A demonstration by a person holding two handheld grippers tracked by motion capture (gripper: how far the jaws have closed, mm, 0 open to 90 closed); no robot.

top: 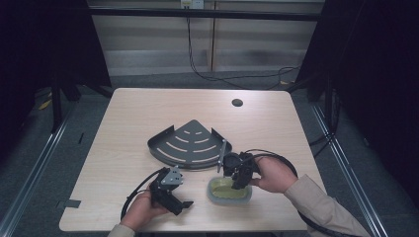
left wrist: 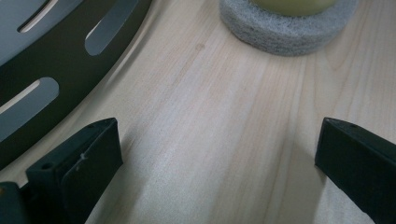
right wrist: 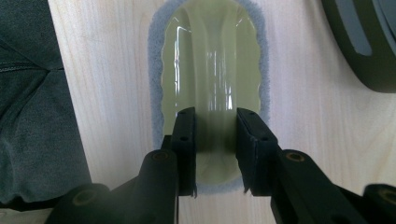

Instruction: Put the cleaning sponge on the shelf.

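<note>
A scrubbing pad [top: 225, 193] with a pale green plastic grip and a grey foam rim lies near the table's front edge, right of centre. My right gripper [top: 238, 183] points down at it. In the right gripper view the right gripper [right wrist: 215, 135] is shut on the raised green ridge of the scrubbing pad [right wrist: 210, 60], both pads pressing its sides. My left gripper [top: 185, 205] rests low at the front left, open, with bare wood between its jaws [left wrist: 219, 154]. The scrubbing pad's grey rim [left wrist: 280, 32] lies ahead of it.
A dark metal corner shelf [top: 190, 144] with curved slots lies at the table's middle, just behind both grippers; its edge shows as the shelf [left wrist: 56, 51] and the shelf [right wrist: 359, 46]. A round cable hole [top: 237, 102] sits at the back. Dark cloth [right wrist: 32, 116] hangs beside the table edge.
</note>
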